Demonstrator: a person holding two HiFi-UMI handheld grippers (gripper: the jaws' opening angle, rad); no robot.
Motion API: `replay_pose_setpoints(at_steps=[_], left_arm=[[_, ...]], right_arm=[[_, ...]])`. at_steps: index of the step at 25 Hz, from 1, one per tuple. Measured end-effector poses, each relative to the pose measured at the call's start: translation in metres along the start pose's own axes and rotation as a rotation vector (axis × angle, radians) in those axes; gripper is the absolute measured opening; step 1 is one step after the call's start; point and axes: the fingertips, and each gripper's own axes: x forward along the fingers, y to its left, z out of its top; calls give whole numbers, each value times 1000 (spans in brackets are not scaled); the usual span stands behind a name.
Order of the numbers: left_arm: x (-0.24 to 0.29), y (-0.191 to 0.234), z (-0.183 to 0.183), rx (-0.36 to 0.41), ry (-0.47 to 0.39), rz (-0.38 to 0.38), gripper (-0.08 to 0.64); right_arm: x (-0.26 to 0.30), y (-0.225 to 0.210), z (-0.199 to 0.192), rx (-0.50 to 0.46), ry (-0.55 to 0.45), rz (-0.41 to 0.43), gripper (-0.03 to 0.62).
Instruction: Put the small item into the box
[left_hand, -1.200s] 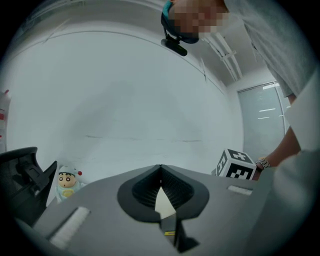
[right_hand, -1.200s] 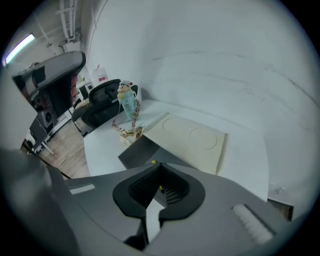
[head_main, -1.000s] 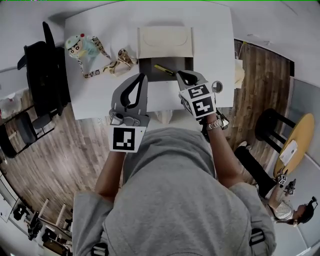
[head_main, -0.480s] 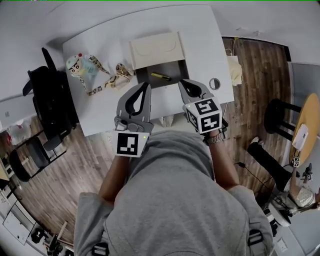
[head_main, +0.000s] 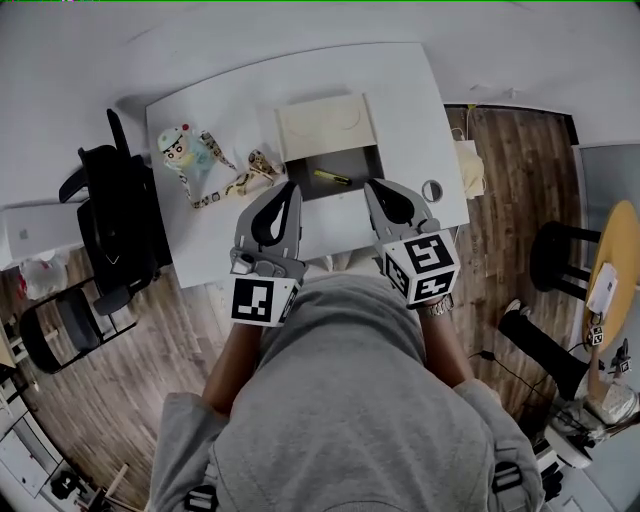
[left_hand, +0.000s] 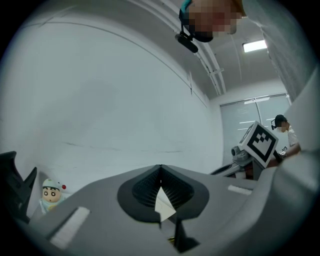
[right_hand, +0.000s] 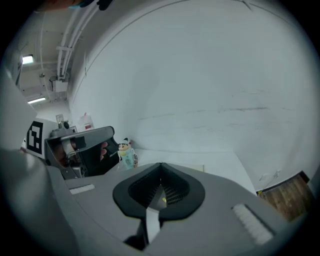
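A cream box (head_main: 322, 125) stands on the white table (head_main: 410, 110) with its lid swung back. Its dark inside (head_main: 350, 165) holds a small yellow item (head_main: 332, 178). My left gripper (head_main: 290, 186) and right gripper (head_main: 371, 186) hover side by side just short of the box's near edge, one at each side of it. Both are shut with nothing between their jaws. In the left gripper view the left gripper (left_hand: 160, 167) points up at a wall; in the right gripper view the right gripper (right_hand: 161, 165) does the same.
A cartoon figurine (head_main: 178, 148) and a patterned strap (head_main: 235, 181) lie left of the box. A small ring (head_main: 431, 190) sits at the table's right. A black chair (head_main: 115, 230) stands at the left edge, a stool (head_main: 555, 250) on the wooden floor to the right.
My right gripper has drawn back from over the yellow item inside the box to the box's near edge. The left gripper stays beside it. The yellow item stays in the box.
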Motion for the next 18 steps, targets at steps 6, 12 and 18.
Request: replay_pose_setpoints(at_steps=[6,12,18], left_arm=[[-22,7,18,12,-35,35,3],[-28,18,44,50,-86,50,3],[-29,25,67,72,-135,68,3]], right_arm=[[-14,26,33,-13,-98,46,15],[-21,39,62,-33,-168,52,15],[-27,42,84,-53,-228,50,15]])
